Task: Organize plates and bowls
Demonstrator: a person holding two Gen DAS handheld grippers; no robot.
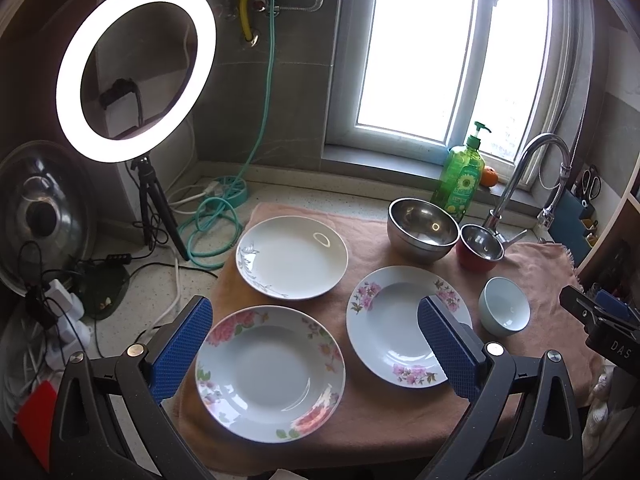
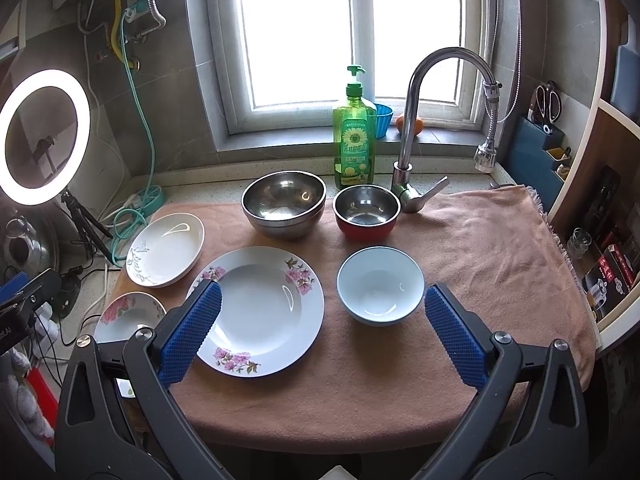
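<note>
Three plates lie on a pink towel (image 1: 376, 412): a white plate with grey leaves (image 1: 292, 258) (image 2: 166, 255), a plate with big pink roses (image 1: 270, 372) (image 2: 130, 316), and a plate with small pink blossoms (image 1: 400, 326) (image 2: 260, 310). A large steel bowl (image 1: 422, 230) (image 2: 284, 204), a red-sided steel bowl (image 1: 481, 248) (image 2: 366, 210) and a pale blue bowl (image 1: 504, 306) (image 2: 380, 286) stand to the right. My left gripper (image 1: 316, 324) is open, above the rose plate. My right gripper (image 2: 324, 308) is open, above the blossom plate and the blue bowl.
A green soap bottle (image 2: 354, 136) and a faucet (image 2: 416, 128) stand behind the bowls. A ring light (image 1: 134, 68) on a tripod, cables and a pot lid (image 1: 40, 216) sit at the left. Shelves (image 2: 600, 240) are at the right.
</note>
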